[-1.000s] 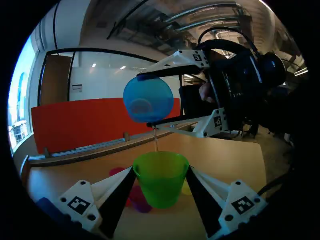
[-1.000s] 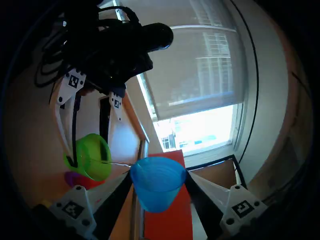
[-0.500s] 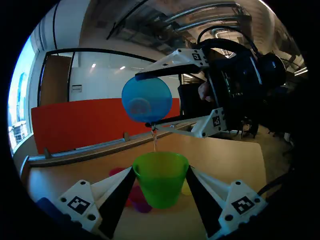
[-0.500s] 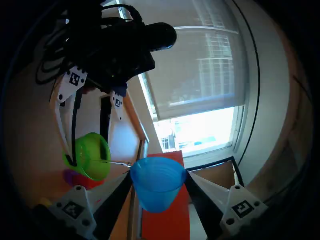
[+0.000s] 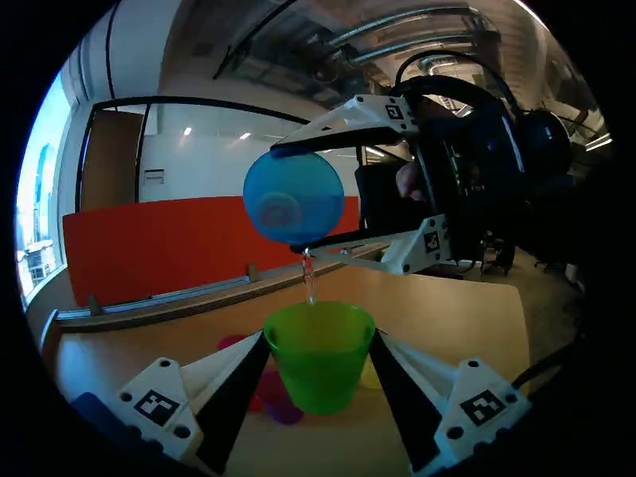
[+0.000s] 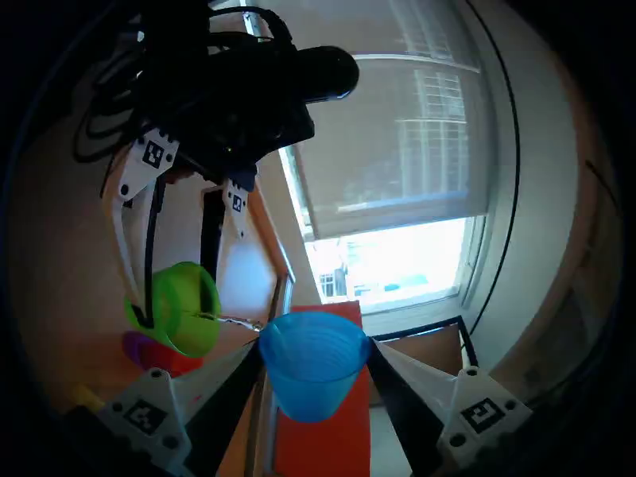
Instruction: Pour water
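L gripper (image 5: pixel 318 340) fingers clamped on translucent green plastic cup (image 5: pixel 319 370), upright over wooden table (image 5: pixel 445 310). Thin water stream (image 5: pixel 308 278) falls in from tipped blue plastic cup (image 5: pixel 292 197), pinched by R gripper (image 6: pixel 314 347). Pour looks approx mid-way; emptying and righting left.

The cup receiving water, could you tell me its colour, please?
A green cup, clearest in the left gripper view.

The wooden counter (image 5: pixel 453 310) carries three small coloured items close together: purple (image 5: pixel 281 411), pink (image 5: pixel 230 342) and yellow (image 5: pixel 370 375). A red partition (image 5: pixel 159 238) stands behind it. Pipes (image 5: pixel 397 40) cross the ceiling. A blind (image 6: pixel 389 151) partly covers the window (image 6: pixel 389 266).
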Demonstrator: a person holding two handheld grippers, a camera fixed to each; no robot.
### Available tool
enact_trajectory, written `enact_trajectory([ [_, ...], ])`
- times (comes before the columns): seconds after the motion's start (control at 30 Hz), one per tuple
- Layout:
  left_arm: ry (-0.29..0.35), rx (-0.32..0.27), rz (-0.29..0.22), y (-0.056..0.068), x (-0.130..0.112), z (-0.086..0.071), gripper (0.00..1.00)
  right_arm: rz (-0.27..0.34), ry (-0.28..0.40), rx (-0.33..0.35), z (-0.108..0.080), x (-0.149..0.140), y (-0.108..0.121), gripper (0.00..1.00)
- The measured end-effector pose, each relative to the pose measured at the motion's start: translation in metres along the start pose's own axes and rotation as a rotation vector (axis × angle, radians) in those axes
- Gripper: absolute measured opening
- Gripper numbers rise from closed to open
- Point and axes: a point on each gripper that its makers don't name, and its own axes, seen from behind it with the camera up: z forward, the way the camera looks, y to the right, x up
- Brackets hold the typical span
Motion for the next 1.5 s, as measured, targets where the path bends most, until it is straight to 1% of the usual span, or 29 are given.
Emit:
enact_trajectory([
  [0.67,0.002,0.004,0.003,-0.001,0.001,-0.001,0.87,-0.058,-0.006,0.002,-0.003,0.002,-0.003,0.93],
  [0.87,0.004,0.005,0.005,-0.001,0.002,-0.001,0.86,-0.066,-0.004,0.003,-0.003,0.002,-0.003,0.93],
  [1.5,0.007,0.004,0.008,0.0,0.003,-0.002,0.87,-0.107,-0.014,-0.007,-0.002,-0.011,0.001,0.93],
])
